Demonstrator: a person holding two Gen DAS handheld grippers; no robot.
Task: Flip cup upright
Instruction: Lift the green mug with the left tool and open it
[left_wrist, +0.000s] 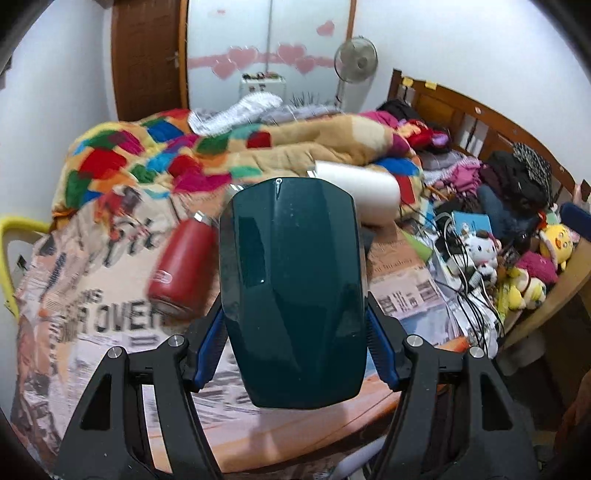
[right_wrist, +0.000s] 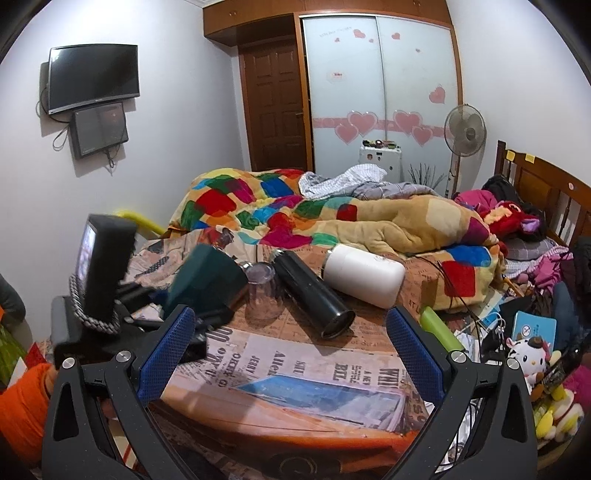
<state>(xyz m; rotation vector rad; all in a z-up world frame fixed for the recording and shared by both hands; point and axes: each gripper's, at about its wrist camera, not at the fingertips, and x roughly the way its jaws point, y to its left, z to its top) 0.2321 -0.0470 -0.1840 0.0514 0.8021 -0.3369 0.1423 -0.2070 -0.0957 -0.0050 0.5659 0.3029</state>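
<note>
My left gripper is shut on a dark green cup, its blue pads pressed on both sides, holding it above the table with the base pointing away. The same cup shows tilted at the left of the right wrist view, with the left gripper body beside it. My right gripper is open and empty above the newspaper-print tablecloth.
A clear glass stands upside down on the table. A black flask, a white bottle and a red flask lie on their sides. A colourful blanket is behind; cables and plush toys are at right.
</note>
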